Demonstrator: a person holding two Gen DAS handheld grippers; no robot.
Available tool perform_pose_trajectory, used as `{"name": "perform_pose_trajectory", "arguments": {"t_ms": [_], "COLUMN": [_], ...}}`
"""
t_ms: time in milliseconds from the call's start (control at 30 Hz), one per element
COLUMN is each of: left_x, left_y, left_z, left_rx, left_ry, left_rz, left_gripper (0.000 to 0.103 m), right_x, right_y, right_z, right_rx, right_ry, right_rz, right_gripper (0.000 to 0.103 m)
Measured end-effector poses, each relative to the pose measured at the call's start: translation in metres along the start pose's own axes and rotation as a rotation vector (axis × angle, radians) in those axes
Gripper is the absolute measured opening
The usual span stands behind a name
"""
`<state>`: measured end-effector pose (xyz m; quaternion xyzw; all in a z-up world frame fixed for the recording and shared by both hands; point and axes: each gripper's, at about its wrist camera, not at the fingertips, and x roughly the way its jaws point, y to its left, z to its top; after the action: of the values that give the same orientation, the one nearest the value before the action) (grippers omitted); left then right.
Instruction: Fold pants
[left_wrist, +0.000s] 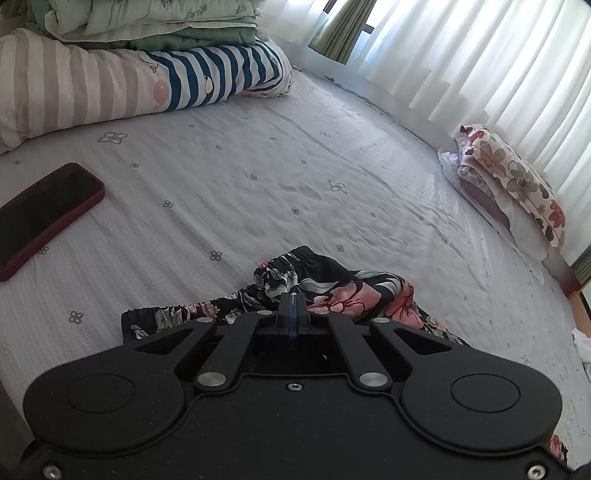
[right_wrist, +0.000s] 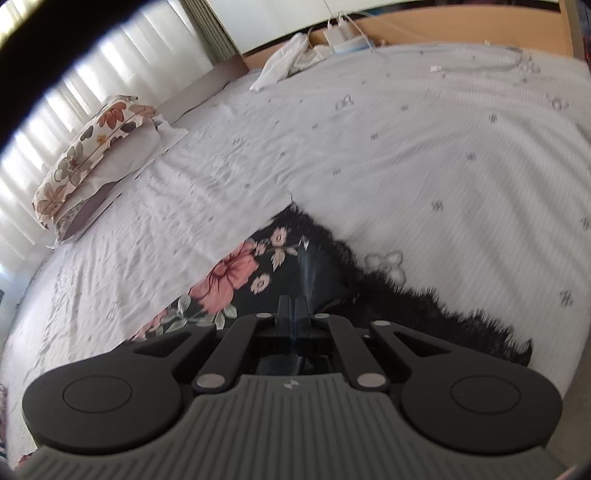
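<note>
Black floral pants (left_wrist: 332, 291) with pink flowers lie on the white bed sheet (left_wrist: 258, 177). In the left wrist view my left gripper (left_wrist: 292, 295) is shut on the pants just behind the gathered elastic waistband (left_wrist: 291, 258), which is bunched up. In the right wrist view my right gripper (right_wrist: 293, 299) is shut on the pants (right_wrist: 236, 273) near a black lace-trimmed hem (right_wrist: 424, 299). The cloth under both grippers is hidden by their bodies.
A phone in a dark red case (left_wrist: 44, 218) lies at left on the bed. Striped bedding (left_wrist: 110, 85) with folded quilts is piled at the far left. A floral pillow (left_wrist: 517, 184) lies by the curtains, also in the right wrist view (right_wrist: 88, 155). White cloth and chargers (right_wrist: 317, 48) sit at the bed's far edge.
</note>
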<state>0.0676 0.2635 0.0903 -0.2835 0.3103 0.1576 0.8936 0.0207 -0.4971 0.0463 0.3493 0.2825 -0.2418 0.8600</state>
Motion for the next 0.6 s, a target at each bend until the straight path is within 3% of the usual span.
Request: {"name": "perform_pose_trajectory", "arguments": {"t_ms": [167, 200, 233, 400, 600], "left_x": [0.004, 0.005, 0.005, 0.009, 0.015], "left_y": [-0.006, -0.006, -0.007, -0.008, -0.010], "left_z": [0.001, 0.001, 0.001, 0.003, 0.003], "left_rx": [0.004, 0.005, 0.004, 0.000, 0.005], "left_ry": [0.003, 0.002, 0.002, 0.001, 0.004], "left_rz": [0.003, 0.005, 0.008, 0.023, 0.051], "left_gripper": [0.000, 0.000, 0.000, 0.000, 0.000], "right_x": [0.007, 0.007, 0.009, 0.028, 0.056], "right_y": [-0.017, -0.021, -0.024, -0.027, -0.022], "right_z": [-0.013, -0.014, -0.014, -0.015, -0.009], "right_rx": [0.057, 0.071, 0.087, 0.111, 0.139], "right_ry": [0.003, -0.001, 0.000, -0.026, -0.064], "right_rz": [0.057, 0.074, 0.090, 0.069, 0.048], "right_gripper": [0.025, 0.046, 0.056, 0.065, 0.066]}}
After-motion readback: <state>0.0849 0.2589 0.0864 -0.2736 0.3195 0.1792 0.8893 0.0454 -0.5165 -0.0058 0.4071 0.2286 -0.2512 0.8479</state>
